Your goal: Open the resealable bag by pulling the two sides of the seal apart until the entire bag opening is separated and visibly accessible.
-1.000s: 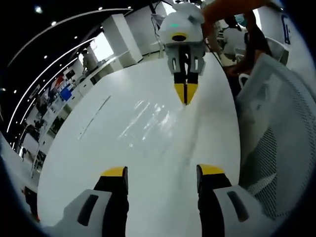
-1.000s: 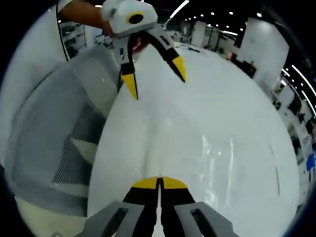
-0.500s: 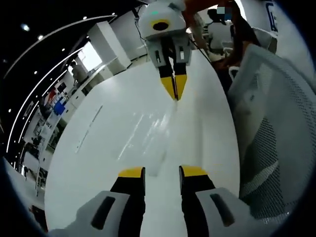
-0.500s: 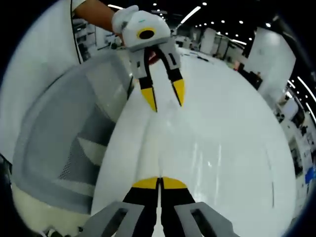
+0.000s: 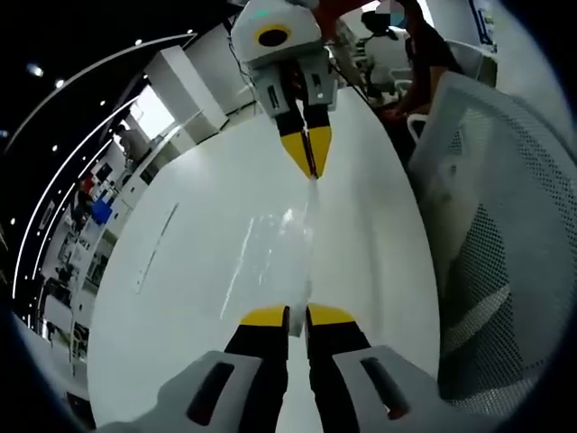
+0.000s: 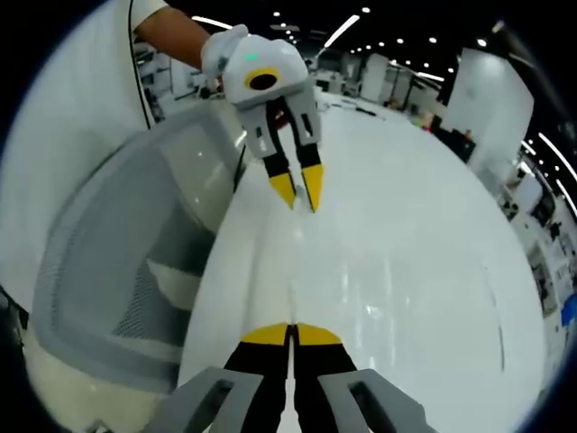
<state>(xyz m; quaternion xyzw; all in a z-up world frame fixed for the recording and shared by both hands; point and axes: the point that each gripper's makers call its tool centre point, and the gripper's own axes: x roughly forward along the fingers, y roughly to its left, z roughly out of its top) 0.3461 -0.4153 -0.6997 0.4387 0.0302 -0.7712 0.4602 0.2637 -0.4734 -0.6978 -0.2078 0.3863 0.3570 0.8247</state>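
Observation:
A clear resealable bag (image 5: 270,248) lies flat on the white table (image 5: 180,298), showing mostly as glints. Its near edge runs as a thin ridge between the two grippers. In the left gripper view, my left gripper (image 5: 297,314) has its jaws drawn in to a narrow slit with the bag's edge in it. At the far end of the ridge my right gripper (image 5: 309,155) is shut on the same edge. In the right gripper view, my right gripper (image 6: 290,334) pinches the bag (image 6: 361,302), and the left gripper (image 6: 299,189) faces it across the table (image 6: 433,207).
A white mesh chair (image 5: 505,225) stands close along the table's edge, beside both grippers, and also shows as the chair (image 6: 117,271) in the other view. A person's arm (image 6: 171,32) holds the left gripper. People (image 5: 406,54) sit in the background.
My left gripper's jaws have gone from wide apart to nearly together around the bag's edge. The two grippers have come closer. The right gripper has stayed shut on the bag.

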